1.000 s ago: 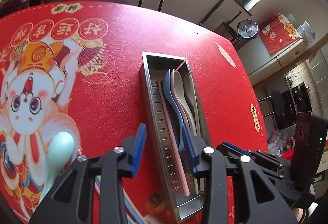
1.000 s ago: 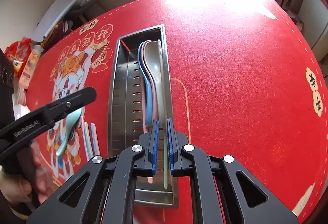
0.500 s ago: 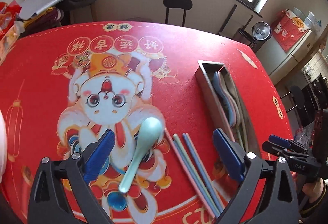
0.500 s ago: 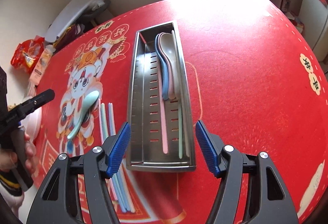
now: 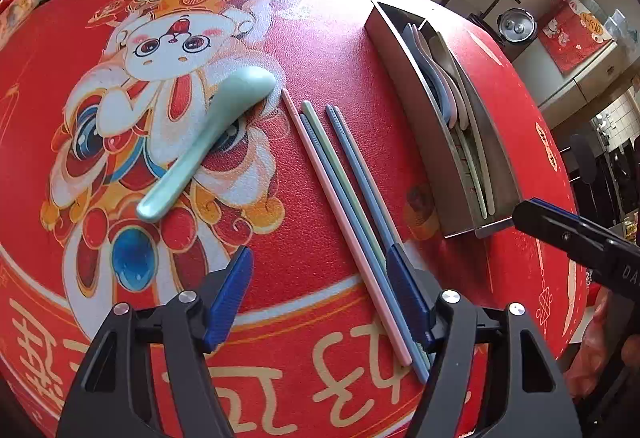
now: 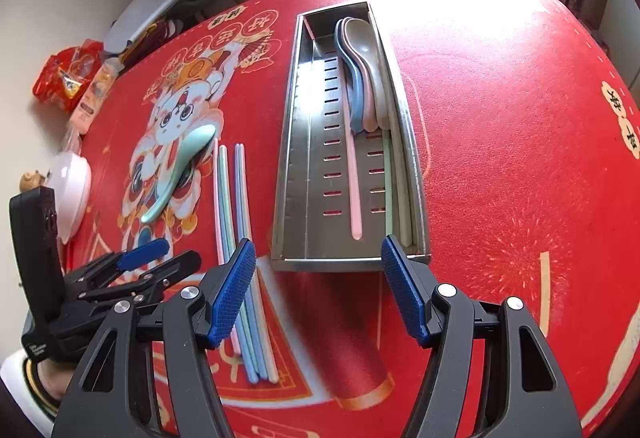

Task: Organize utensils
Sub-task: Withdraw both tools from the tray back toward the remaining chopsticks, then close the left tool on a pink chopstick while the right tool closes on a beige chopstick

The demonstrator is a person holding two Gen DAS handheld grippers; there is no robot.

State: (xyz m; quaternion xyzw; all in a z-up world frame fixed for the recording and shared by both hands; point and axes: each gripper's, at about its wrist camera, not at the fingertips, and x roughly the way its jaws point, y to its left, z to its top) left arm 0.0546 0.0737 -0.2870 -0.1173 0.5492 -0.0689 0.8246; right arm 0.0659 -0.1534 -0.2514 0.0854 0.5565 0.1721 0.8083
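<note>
we hold our left gripper (image 5: 320, 296) with its blue-padded fingers (image 5: 228, 296) spread wide and nothing between them. our right gripper (image 6: 318, 288) is likewise spread wide and empty. in the right wrist view our left gripper sits low at the left.

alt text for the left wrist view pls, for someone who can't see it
The open left gripper hovers over a red festive table mat, its right finger above the near ends of four pastel chopsticks. A mint green spoon lies to their left on a cartoon rabbit print; a steel utensil tray holding spoons and chopsticks sits to the right.
</note>
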